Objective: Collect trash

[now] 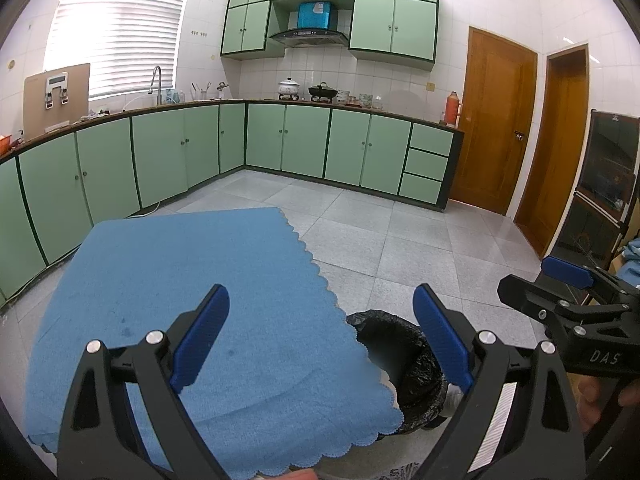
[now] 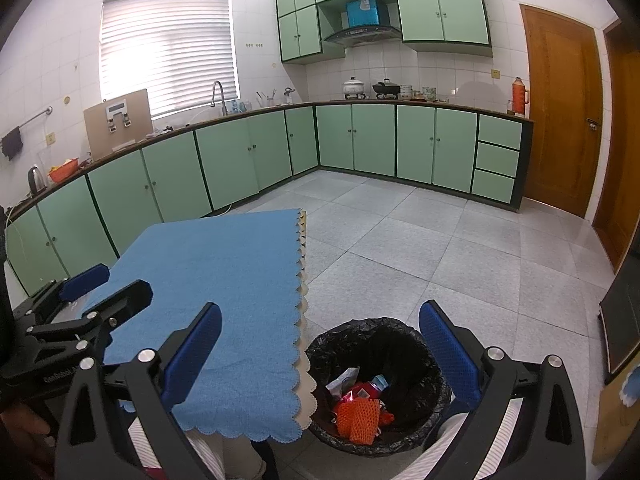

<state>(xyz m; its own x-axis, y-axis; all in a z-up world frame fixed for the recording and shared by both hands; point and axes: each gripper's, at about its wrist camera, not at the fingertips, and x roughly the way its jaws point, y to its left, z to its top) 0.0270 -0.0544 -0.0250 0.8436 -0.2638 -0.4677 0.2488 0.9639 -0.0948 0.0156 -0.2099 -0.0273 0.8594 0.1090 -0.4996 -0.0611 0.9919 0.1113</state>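
Observation:
A bin lined with a black bag (image 2: pixel 380 384) stands on the floor at the right edge of a table with a blue cloth (image 2: pixel 224 280). Inside lie an orange net (image 2: pixel 358 416), a red wrapper and other scraps. My right gripper (image 2: pixel 320 356) is open and empty, held above the bin and the table edge. My left gripper (image 1: pixel 322 336) is open and empty above the blue cloth (image 1: pixel 180 300), with the bin (image 1: pixel 400 364) partly hidden under the cloth's edge. Each gripper also shows in the other's view, the right one (image 1: pixel 568 280) and the left one (image 2: pixel 86 280).
Green floor cabinets (image 2: pixel 248 156) run along the left and far walls under a worktop with a sink tap, pots and a red flask. Wooden doors (image 2: pixel 560 104) stand at the right. A dark cabinet (image 1: pixel 608 184) is at the far right. Grey tiled floor (image 2: pixel 440 248) lies beyond the bin.

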